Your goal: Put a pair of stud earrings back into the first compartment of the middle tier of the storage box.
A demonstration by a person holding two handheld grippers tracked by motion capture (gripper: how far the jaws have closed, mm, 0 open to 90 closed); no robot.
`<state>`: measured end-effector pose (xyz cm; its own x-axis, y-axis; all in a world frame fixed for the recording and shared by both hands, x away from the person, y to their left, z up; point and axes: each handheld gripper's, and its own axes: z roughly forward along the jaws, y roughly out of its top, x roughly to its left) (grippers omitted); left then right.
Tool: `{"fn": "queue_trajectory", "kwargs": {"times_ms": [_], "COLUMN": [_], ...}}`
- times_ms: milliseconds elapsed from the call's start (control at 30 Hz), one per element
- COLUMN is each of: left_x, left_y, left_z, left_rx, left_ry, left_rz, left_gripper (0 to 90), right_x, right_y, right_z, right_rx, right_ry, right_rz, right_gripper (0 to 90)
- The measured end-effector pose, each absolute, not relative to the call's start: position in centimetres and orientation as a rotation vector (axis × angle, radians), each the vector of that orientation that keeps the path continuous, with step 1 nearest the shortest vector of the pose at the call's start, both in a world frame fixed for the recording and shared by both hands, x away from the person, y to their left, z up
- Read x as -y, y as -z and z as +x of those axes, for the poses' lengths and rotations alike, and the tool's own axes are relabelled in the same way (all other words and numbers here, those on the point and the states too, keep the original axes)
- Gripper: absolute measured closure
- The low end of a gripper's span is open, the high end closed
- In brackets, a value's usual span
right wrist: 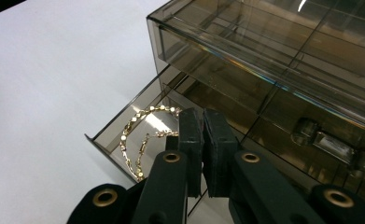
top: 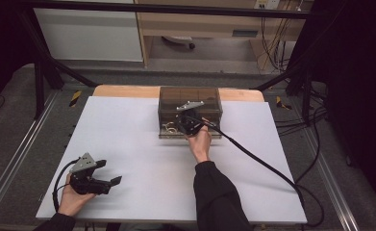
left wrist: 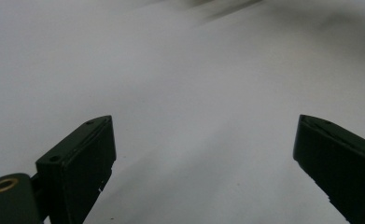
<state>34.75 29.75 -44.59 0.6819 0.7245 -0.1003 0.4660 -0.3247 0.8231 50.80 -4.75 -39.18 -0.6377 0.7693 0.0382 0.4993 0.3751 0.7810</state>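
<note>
Necklace (right wrist: 140,135) lies in the open drawer (right wrist: 106,133) just beside my right tongs (right wrist: 202,140), pressed together empty, while my left tongs (left wrist: 203,154) gape wide over the desk (top: 137,144).

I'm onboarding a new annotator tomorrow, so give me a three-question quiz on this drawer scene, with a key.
1. True or false: the lower left drawer of the smoky transparent plastic drawer box stands pulled out.
2. What lies in that drawer: A) a gold chain necklace, B) a silver spoon, C) a red pen?
3. Which gripper has its jaws wide apart over the white table sheet: the left gripper or the right gripper?

Key: 1 true. 2 A. 3 the left gripper; in the right gripper view the right gripper's jaws are pressed together with nothing between them, just above the open drawer.
</note>
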Motion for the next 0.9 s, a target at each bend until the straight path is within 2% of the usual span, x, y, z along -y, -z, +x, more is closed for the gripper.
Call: {"fn": "queue_trajectory", "kwargs": {"times_ms": [767,900], "left_x": [-29.8,-29.8], "left_y": [44.6,44.6], "left_z": [34.8,34.8], "left_rx": [-0.919,-0.92], "left_ry": [-0.356,-0.358], "left_rz": [1.985,1.985], "left_gripper": [5.8,5.8], "right_x": [4.3,4.4], "right_y": [40.7,40.1], "right_z": [51.2,50.9], "right_rx": [-2.333,-2.321], "right_ry": [-1.083,-1.12], "right_rz": [1.081,1.061], "right_gripper": [85.5,80.2]}}
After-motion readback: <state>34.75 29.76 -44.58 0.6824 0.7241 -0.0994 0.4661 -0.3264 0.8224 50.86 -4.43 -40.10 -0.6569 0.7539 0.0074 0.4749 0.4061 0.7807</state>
